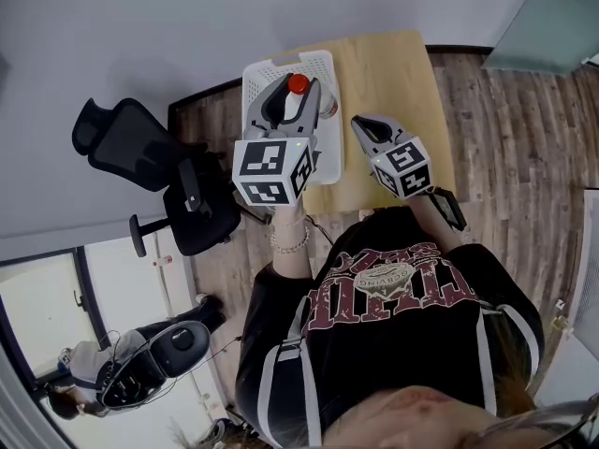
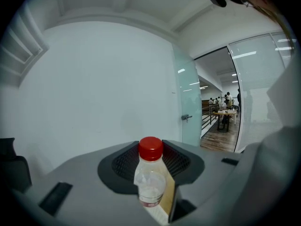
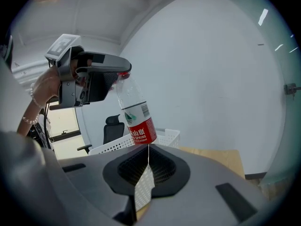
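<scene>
A clear plastic bottle [image 1: 298, 86] with a red cap and a red label hangs in the air above a white perforated basket [image 1: 323, 64]. My left gripper [image 1: 292, 90] is shut on it just below the cap. In the left gripper view the bottle [image 2: 151, 180] stands upright between the jaws. The right gripper view shows the bottle [image 3: 136, 112] hanging from the left gripper [image 3: 123, 72], tilted a little, its base just over the basket [image 3: 164, 135]. My right gripper [image 1: 361, 123] is to the right of the bottle, over the wooden table [image 1: 393, 82]. Its jaws [image 3: 146, 173] are pressed together with nothing between them.
A black office chair [image 1: 140, 157] stands on the wood floor left of the table. A pale wall lies behind the table. A glass door [image 2: 188, 102] and a far room with people show in the left gripper view.
</scene>
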{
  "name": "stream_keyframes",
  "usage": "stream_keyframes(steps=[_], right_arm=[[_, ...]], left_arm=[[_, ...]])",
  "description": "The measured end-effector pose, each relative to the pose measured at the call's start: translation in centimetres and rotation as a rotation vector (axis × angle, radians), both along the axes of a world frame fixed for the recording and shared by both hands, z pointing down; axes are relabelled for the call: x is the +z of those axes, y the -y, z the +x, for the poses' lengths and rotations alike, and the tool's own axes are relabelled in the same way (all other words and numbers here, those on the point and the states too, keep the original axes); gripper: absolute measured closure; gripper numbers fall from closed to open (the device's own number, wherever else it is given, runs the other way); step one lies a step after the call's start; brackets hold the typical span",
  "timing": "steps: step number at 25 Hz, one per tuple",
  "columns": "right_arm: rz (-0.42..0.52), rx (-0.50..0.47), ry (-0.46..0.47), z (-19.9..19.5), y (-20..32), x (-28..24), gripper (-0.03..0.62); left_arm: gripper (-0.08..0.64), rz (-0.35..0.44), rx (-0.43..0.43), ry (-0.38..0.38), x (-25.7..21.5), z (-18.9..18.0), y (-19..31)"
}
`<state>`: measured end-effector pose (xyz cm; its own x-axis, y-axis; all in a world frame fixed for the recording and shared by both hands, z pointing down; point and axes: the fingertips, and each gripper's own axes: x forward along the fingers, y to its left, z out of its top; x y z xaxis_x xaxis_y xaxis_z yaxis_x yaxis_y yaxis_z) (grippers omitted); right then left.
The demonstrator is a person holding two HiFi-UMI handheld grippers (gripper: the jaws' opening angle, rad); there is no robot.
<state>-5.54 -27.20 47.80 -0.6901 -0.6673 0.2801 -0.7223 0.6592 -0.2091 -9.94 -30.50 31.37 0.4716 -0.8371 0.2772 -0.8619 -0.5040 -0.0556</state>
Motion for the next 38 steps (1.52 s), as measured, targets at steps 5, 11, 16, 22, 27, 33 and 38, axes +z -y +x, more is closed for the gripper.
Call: stream_keyframes(steps=[5, 11, 16, 22, 27, 33, 38], right_arm=[[0.008, 0.034, 0.004, 1.4, -0.4, -0.5, 0.574], [0.01, 0.082, -0.004, 3.6, -0.8, -0.5, 0.574], [0.005, 0.126, -0.015, 5.6, -1.2, -0.2, 0.574], [-0.003, 0.159, -0.027, 6.9, -1.6, 0.0, 0.574], [-0.013, 0.179, -0.045, 7.8, -2.1, 0.5, 0.574], [-0.028, 0.197, -0.057, 8.6, -2.5, 1.1, 0.574], [-0.037, 0.214, -0.065, 9.3, -2.9, 1.5, 0.574]], left_arm=[[0.364, -0.014, 0.046, -0.011, 0.3, 1.9, -0.3], [0.364, -0.029, 0.09, -0.01, 1.4, 3.9, -0.3], [0.364, -0.046, 0.123, -0.008, 2.7, 5.6, -0.2], [0.364, -0.083, 0.155, -0.018, 4.3, 7.0, -0.1], [0.364, -0.118, 0.168, -0.024, 6.2, 8.0, -0.2], [0.364, -0.161, 0.171, -0.014, 8.6, 8.7, -0.2], [0.364, -0.19, 0.165, 0.004, 10.8, 9.1, -0.2]])
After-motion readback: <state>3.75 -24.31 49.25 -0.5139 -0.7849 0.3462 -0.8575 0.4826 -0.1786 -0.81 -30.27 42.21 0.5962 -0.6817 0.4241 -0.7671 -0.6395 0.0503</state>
